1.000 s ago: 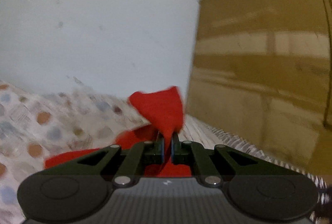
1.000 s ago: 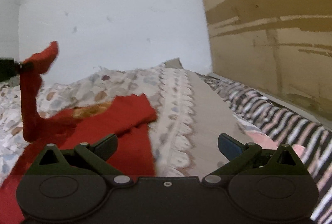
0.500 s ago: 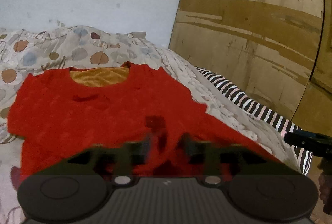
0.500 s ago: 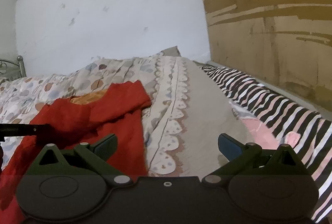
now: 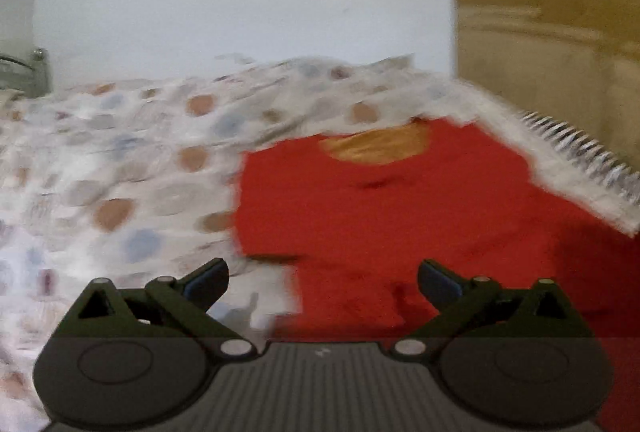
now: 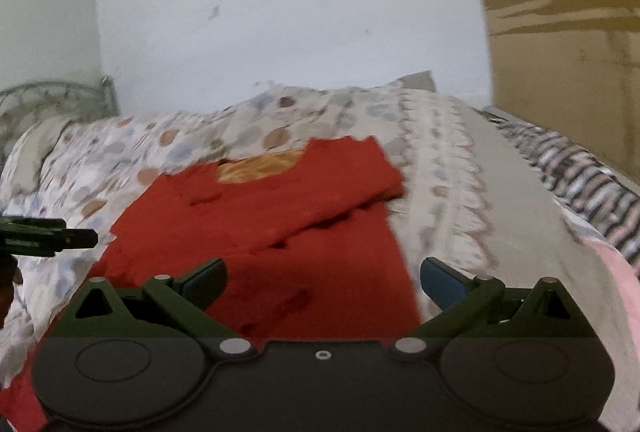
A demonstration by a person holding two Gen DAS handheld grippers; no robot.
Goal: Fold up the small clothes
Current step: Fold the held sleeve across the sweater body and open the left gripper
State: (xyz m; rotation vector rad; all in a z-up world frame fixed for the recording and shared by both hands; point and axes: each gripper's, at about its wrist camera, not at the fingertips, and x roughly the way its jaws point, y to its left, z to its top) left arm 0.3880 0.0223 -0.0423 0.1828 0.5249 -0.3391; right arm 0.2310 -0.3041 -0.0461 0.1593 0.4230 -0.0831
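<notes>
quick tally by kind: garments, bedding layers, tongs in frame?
Red garment with orange lining: 1
Spotted bedspread: 1
Striped sheet: 1
Tongs: 2, left tongs and right tongs, both open and empty
Total: 5

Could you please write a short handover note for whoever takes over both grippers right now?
Left gripper: open, holding nothing; its jaws have just been opening.
Right gripper: open, holding nothing, over the garment's lower part.
Red garment: lies on the spotted bedspread, orange lining at the neck facing the wall.
Done: the side nearer the striped blanket is folded in over the body.
Left: probably the remaining folds; the far side's state is unclear.
</notes>
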